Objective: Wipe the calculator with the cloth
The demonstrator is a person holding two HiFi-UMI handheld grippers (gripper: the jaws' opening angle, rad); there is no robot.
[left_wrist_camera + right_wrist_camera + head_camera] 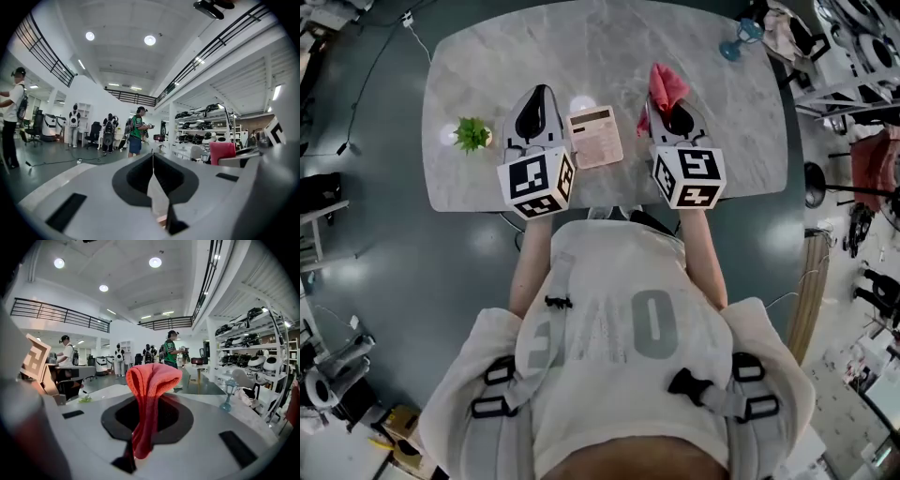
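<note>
The pale calculator [594, 136] lies flat on the grey marble table [609, 56], between my two grippers. My left gripper [541, 94] sits just left of it with its jaws closed together and nothing between them [152, 157]. My right gripper [664, 101] is to the calculator's right, shut on the red cloth [664, 91]. In the right gripper view the cloth [149, 401] bunches up above the jaws and hangs down between them. The left gripper view catches the cloth [221, 152] as a red patch at right.
A small green plant [472, 133] stands on the table left of my left gripper. A blue-green glass lamp [741, 39] stands at the far right corner, also seen as lamp [228, 392]. People stand across the room beyond the table.
</note>
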